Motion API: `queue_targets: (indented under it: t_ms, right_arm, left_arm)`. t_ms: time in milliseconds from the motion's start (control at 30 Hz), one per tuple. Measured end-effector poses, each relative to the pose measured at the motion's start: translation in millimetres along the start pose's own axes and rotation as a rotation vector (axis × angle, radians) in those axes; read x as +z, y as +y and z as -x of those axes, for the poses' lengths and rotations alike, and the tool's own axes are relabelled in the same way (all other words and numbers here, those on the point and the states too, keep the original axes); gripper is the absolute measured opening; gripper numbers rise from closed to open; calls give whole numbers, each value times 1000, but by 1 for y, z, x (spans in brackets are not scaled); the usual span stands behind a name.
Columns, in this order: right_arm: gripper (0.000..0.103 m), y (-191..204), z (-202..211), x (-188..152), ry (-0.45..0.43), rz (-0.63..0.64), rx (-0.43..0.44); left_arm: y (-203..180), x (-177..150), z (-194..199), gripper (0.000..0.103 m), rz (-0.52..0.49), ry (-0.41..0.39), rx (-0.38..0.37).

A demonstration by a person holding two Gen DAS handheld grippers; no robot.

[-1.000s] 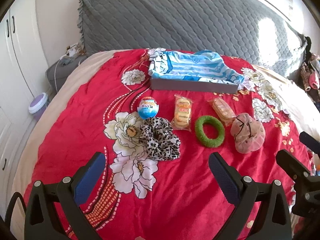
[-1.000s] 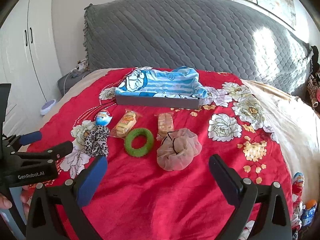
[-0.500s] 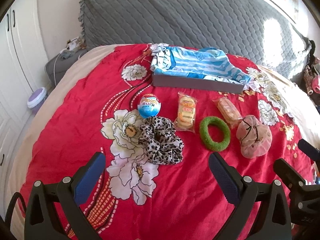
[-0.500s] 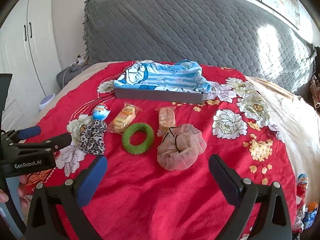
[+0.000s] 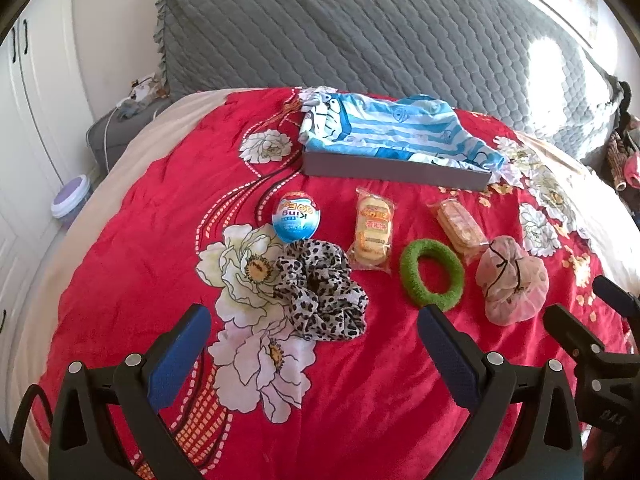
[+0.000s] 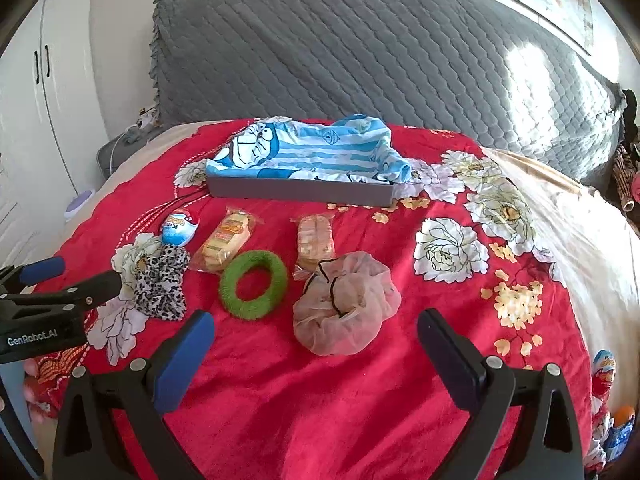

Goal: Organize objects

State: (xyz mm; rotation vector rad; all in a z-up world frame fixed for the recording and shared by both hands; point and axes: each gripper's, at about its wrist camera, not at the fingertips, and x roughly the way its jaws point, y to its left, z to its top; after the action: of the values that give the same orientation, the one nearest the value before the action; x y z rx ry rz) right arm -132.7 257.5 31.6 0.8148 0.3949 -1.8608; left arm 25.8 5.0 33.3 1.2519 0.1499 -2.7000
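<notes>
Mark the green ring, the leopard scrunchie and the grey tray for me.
green ring [image 6: 236, 307]: right wrist view, near fuzzy band.
leopard scrunchie [image 5: 320, 292]: left wrist view, middle folds.
grey tray [image 6: 300, 191]: right wrist view, front wall.

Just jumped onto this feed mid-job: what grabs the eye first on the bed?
The bright red floral bedspread dominates, with a grey tray near the headboard holding a blue striped cartoon cloth. In front of it lies a loose row: a blue egg-shaped toy, a leopard scrunchie, two wrapped snacks, a green ring and a beige mesh scrunchie. Both grippers hover open, holding nothing.
</notes>
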Motion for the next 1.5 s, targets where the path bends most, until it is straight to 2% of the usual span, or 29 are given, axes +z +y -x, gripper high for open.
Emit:
queue_targets:
  t_ms: [933,1500]
  right_arm:
    - [102,-5,-45,14,77,21,-9]
    - [102,-17,-92,18,144,33,-67]
  left_arm:
    - [5,12,-47,103,14,55,12]
    - [13,10,-95,103,13,117,43]
